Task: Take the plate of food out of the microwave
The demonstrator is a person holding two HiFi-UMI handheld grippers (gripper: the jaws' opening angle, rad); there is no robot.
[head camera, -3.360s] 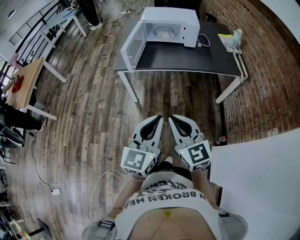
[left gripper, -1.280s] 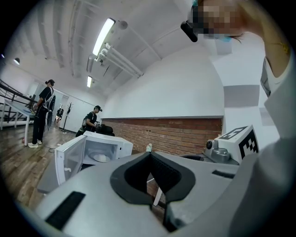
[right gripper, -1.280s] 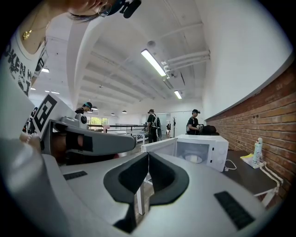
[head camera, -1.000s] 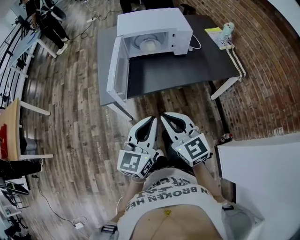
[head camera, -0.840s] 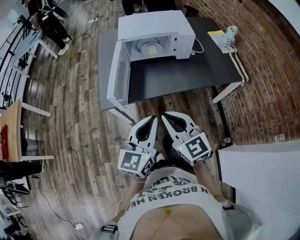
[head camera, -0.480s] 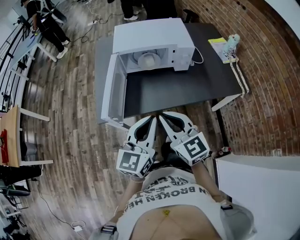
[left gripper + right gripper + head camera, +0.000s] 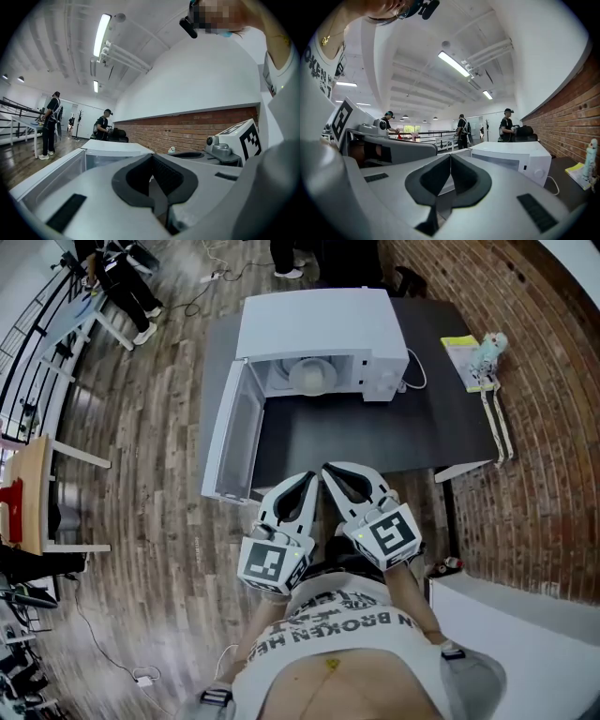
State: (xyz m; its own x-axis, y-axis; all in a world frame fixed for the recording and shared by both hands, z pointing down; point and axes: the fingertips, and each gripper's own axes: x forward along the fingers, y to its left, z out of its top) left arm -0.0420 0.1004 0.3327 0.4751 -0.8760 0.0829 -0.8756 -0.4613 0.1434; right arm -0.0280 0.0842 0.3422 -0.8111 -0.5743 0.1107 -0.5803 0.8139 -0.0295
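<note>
your left tool (image 7: pixel 312 478) – jaws closed, nothing between them | your right tool (image 7: pixel 330 470) – closed, empty, just beside the left | pale round plate of food (image 7: pixel 312 378) inside white box-shaped microwave (image 7: pixel 319 324), its door (image 7: pixel 232 442) swung open, on dark grey desk (image 7: pixel 375 442) | both tools well apart from the plate

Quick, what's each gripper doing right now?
Left gripper: closed, holding nothing.
Right gripper: closed, holding nothing.

white t-shirt (image 7: pixel 281 652), black lettering, grey-white left gripper (image 7: pixel 315 476) and right gripper (image 7: pixel 328 470), black pads (image 7: pixel 136 180), marker cubes (image 7: pixel 274 562)
</note>
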